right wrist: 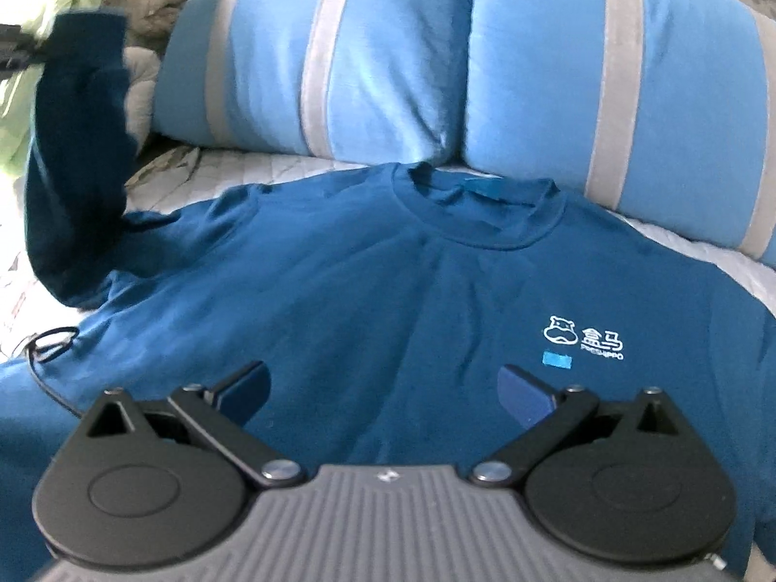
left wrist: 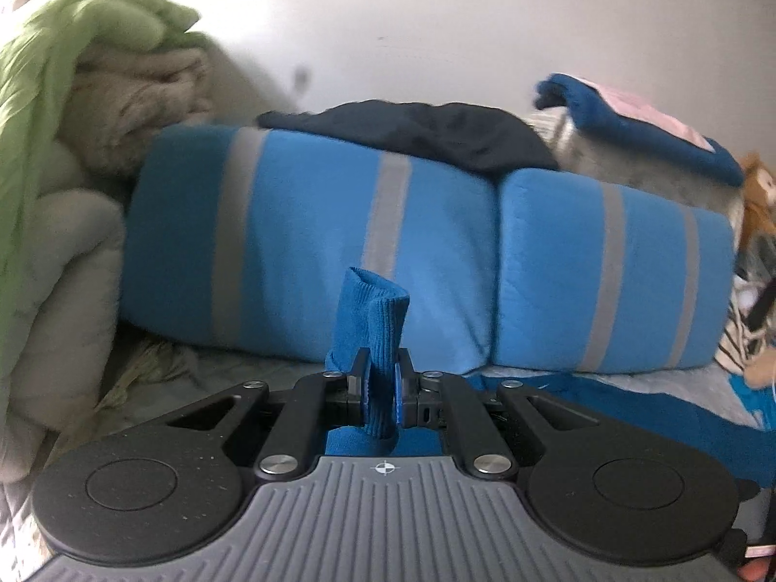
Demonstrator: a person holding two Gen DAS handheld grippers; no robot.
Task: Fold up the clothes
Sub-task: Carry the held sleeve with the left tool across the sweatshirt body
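A blue sweatshirt lies front up on the bed, its collar toward the pillows and a white logo on its chest. My left gripper is shut on the ribbed cuff of the sleeve, which sticks up between the pads. The right wrist view has that sleeve lifted at the far left, with a dark bit of the left gripper beside it. My right gripper hovers open over the lower chest of the sweatshirt, with nothing between its fingers.
Two light-blue pillows with grey stripes stand along the wall behind the sweatshirt. A dark garment lies on top of them. Green and beige bedding is heaped at the left. A black cable lies at the sweatshirt's left edge.
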